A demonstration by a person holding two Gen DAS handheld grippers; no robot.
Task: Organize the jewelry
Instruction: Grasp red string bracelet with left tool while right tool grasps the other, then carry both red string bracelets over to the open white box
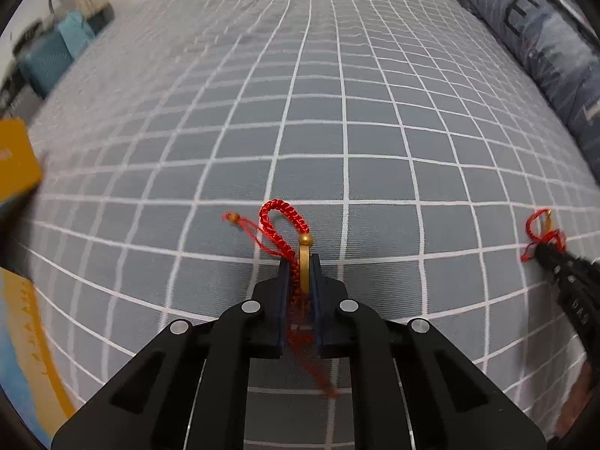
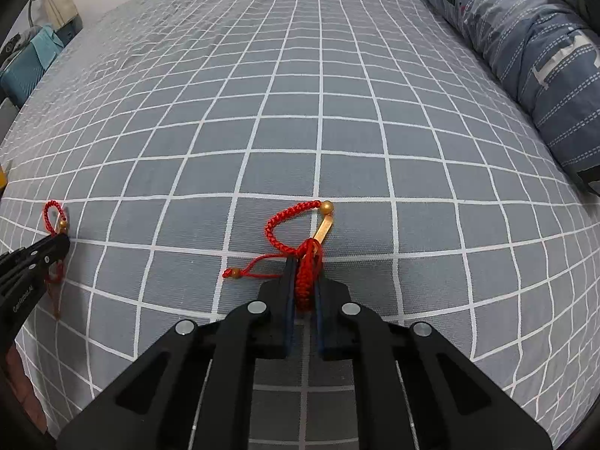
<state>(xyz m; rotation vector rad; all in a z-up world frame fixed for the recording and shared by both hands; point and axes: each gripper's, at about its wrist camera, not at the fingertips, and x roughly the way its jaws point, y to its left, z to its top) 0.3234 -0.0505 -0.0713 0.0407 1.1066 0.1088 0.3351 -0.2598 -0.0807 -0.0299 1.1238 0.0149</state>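
The left gripper [image 1: 299, 262] has its jaws closed on a red braided bracelet [image 1: 279, 221]. A gold curved bar and part of the braid are pinched between the two dark pads. The braided loop arches up past the tips, a gold bead [image 1: 305, 239] sits just above them, and a thin red cord ends in a small bead to the left. More red cord trails back between the fingers toward the camera.

The right gripper [image 2: 303, 264] is likewise clamped, on a second red bracelet [image 2: 296, 221]. Its bunched braid fills the narrow gap between the pads. From there a gold bar [image 2: 323, 229] slants up to a gold bead, the braid loops round to the left, and a thin cord with a small bead lies out to the left on the cloth.

Both bracelets lie on a bed sheet [image 2: 337, 112] of grey cloth with a white grid, toward its near edge. The left-hand one is nearer the sheet's left edge, well apart from the other. Each gripper shows at the margin of the other's view.

A rolled blue-grey quilt [image 2: 532, 56] lies along the right edge of the sheet. An orange box [image 1: 15, 161] sits at the left edge, blurred.
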